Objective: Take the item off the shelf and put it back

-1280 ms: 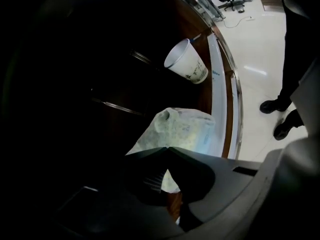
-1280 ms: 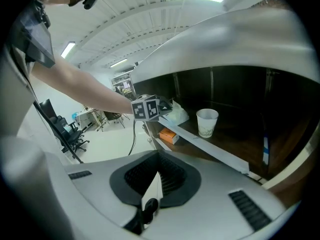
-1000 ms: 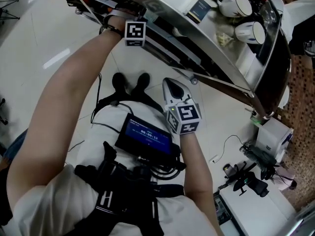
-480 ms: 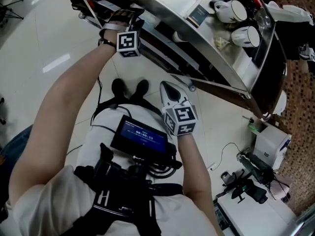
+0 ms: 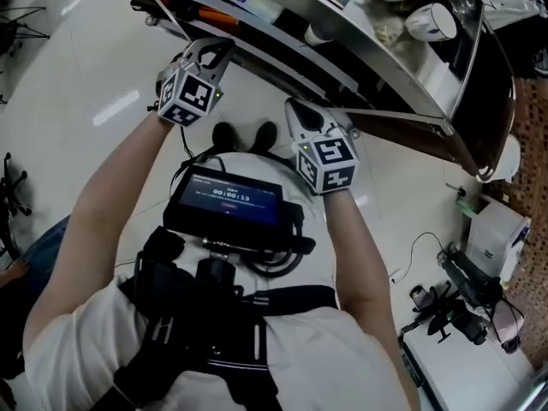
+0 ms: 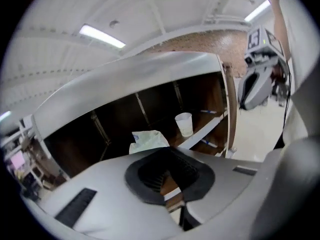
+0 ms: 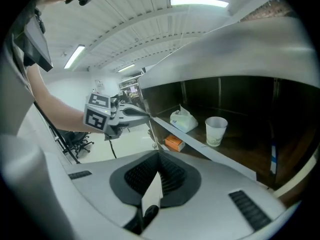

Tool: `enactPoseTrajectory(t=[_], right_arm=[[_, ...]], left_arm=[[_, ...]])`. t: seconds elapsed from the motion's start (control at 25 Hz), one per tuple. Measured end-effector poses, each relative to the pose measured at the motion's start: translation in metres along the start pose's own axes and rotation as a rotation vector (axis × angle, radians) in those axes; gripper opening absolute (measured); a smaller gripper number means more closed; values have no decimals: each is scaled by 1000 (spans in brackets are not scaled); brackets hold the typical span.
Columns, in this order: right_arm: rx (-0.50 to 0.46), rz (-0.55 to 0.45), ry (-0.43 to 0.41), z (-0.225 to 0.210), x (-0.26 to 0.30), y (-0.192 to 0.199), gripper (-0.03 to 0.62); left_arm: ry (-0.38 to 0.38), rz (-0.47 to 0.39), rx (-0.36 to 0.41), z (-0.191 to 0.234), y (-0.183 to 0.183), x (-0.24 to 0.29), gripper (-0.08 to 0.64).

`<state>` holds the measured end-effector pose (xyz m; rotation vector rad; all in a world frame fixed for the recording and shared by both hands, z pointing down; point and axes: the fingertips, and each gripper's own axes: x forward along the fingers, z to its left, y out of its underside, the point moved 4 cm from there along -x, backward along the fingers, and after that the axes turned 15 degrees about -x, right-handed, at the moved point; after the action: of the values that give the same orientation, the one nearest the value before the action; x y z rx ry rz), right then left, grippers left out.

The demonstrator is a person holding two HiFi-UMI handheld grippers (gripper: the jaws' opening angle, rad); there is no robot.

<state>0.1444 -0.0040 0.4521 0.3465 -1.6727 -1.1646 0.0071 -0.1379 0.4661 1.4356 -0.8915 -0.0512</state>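
- Head view: the left gripper (image 5: 212,48) and right gripper (image 5: 298,114) hang just off the shelf (image 5: 282,54), holding nothing.
- Left gripper view: its jaws have just closed on nothing. The pack (image 6: 147,140) and cup (image 6: 184,124) sit on the shelf.
- Right gripper view: the jaws are together and empty. The box (image 7: 173,143) is shelved too, so I judge the item returned.

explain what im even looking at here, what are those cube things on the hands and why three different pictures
A person stands at a shelf unit, holding a two-jaw gripper in each hand; the marker cubes are part of them. The top-down picture comes from a camera on the person's head and shows the left gripper and the right gripper. The other two come from a camera on each gripper, looking along its jaws. On the shelf stand a paper cup and a whitish soft pack; an orange box lies lower down. Nothing is held: the left jaws have just been closing on nothing, and the right jaws are together and empty.
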Motion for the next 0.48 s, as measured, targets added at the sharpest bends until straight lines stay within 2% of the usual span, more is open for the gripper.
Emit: enactPoseTrajectory(t=[0.2,0.48], right_arm=[[6,-33,1,-5,2,-5,8],[-2,-74,4,-9,-2,-13,8]], left_arm=[[66,-54,-313,2,-2,-45,8],[62,-136,-531,8,-8,-78,8]])
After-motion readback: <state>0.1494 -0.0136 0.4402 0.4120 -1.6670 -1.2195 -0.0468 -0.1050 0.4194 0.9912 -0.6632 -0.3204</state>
